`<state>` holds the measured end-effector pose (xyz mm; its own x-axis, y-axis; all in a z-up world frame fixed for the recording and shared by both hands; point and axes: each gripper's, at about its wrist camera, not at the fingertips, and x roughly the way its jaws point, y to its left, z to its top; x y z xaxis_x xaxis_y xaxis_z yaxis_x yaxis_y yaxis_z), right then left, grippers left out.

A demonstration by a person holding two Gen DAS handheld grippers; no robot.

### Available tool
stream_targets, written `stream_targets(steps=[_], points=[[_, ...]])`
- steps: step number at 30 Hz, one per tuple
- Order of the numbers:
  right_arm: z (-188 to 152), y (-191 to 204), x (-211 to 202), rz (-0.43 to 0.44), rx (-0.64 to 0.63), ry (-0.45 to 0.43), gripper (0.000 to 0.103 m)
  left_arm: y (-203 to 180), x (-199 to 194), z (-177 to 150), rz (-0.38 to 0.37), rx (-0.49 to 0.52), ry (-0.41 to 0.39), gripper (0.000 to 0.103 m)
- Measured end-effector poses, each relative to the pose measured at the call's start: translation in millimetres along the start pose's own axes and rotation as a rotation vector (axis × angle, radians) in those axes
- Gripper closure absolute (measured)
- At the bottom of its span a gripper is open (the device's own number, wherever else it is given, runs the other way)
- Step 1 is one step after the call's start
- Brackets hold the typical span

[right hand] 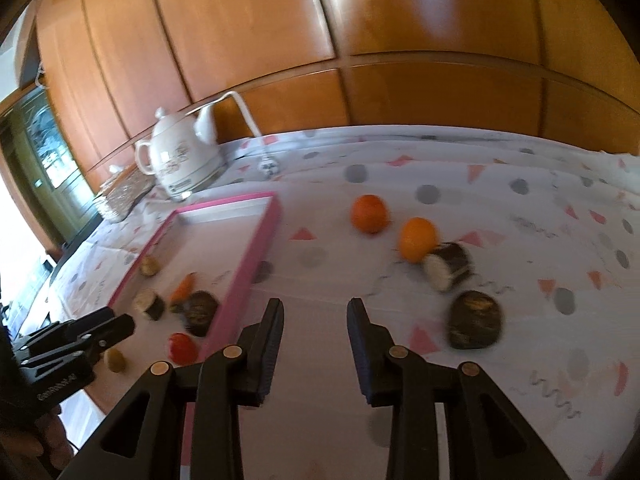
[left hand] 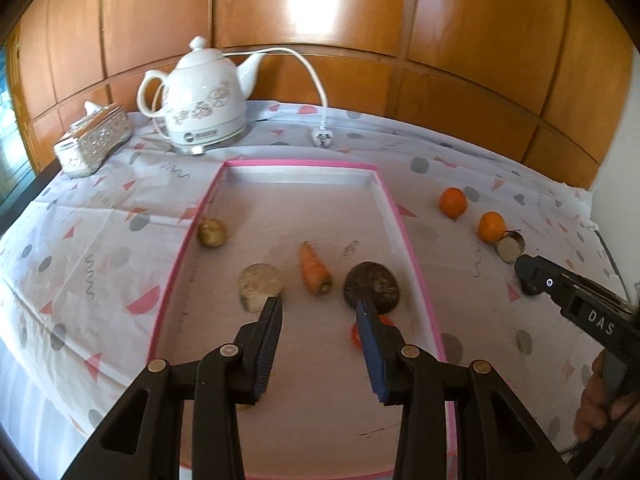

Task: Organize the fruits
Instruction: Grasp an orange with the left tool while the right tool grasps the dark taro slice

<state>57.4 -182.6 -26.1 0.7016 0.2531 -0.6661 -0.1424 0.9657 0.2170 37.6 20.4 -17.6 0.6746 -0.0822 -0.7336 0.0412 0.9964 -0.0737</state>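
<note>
Bright daylight glares off the glossy wooden panels [left hand: 312, 4]. The left wrist view is sharp; the right wrist view is motion-blurred. Fisheye bending and dark vignetting mark both edges.

Glossy wood panelling [left hand: 320, 20], a glazed ceramic kettle [left hand: 204, 100], matt printed tablecloth [left hand: 100, 240].

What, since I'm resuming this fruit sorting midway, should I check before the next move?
1. Left tongs empty: ok, open, nothing between them.
2. Right tongs empty: ok, open, nothing between them.
3. Room in the pink-rimmed tray: ok, far end bare.
4. Everything inside the tray: not ok; an orange, a second orange, a cut dark piece and a dark lump lie outside on the tablecloth.
5. Right wrist view sharp: not ok, blurred.
</note>
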Motion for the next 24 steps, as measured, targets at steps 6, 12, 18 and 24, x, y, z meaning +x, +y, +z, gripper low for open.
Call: stream_targets(steps=[6,12,18,24], points=[[1.6,-37.4,-9.2,-0.076,0.048,-0.018,0.065,-17.1,3.4,4.2,-0.04,0.027,0.006,0.064],[0.1,-74.1,-14.0,-0.146,0.111,-0.018,0.065,-31.4,8.2,8.4,-0.068,0.049,0.012,0.064],[2.7,-89.3,-8.7,-0.171,0.086,0.002,0.056,-43.3,16.2,13.6,-0.086,0.069,0.029,0.064],[14.7,-82.0,9.5,-0.152,-0.016,0.034,0.042,-53.2,22.9,19.4,-0.101,0.074,0.038,0.064]])
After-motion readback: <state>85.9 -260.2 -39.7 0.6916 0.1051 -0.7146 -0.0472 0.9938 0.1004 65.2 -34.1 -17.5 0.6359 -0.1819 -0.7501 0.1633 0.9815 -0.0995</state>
